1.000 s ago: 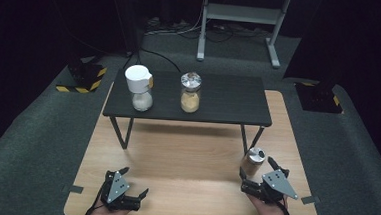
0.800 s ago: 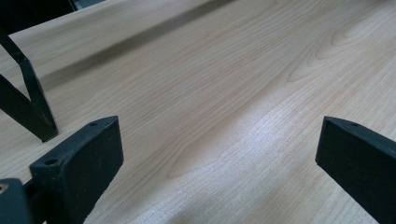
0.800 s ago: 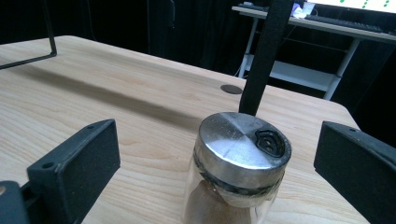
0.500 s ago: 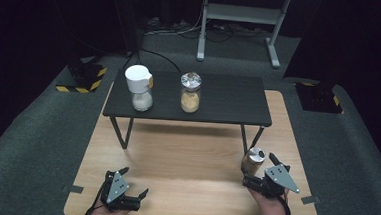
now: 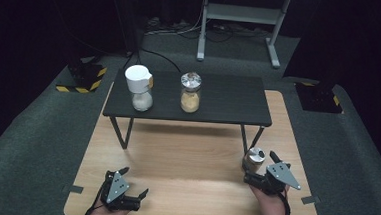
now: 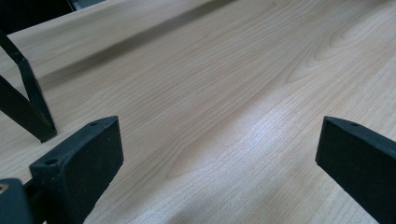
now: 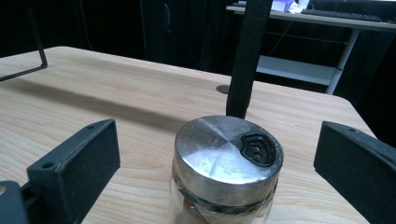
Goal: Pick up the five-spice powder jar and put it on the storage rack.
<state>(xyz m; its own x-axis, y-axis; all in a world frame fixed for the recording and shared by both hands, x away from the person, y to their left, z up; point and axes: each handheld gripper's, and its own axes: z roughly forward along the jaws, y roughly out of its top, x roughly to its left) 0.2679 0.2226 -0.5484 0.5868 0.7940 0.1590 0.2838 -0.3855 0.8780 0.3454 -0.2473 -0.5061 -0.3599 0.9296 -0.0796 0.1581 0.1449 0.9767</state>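
A small glass jar (image 5: 253, 159) with a metal shaker lid stands on the wooden board (image 5: 185, 157), right of the middle. My right gripper (image 5: 261, 169) is open just behind it, one jaw on each side. In the right gripper view the jar (image 7: 226, 163) stands between the wide-open jaws of the right gripper (image 7: 219, 144), touching neither. Over the board's front left my left gripper (image 5: 135, 183) is open, with bare wood between the jaws of the left gripper (image 6: 219, 140).
A low black table (image 5: 229, 97) stands on the board's far half. It carries a white-lidded jar (image 5: 138, 87) and a metal-lidded jar (image 5: 190, 92) of yellowish grains. Its leg (image 7: 243, 60) rises just beyond the small jar. Dark carpet surrounds the board.
My right gripper has crept slightly forward around the small jar. The left gripper and the jars have stayed put.
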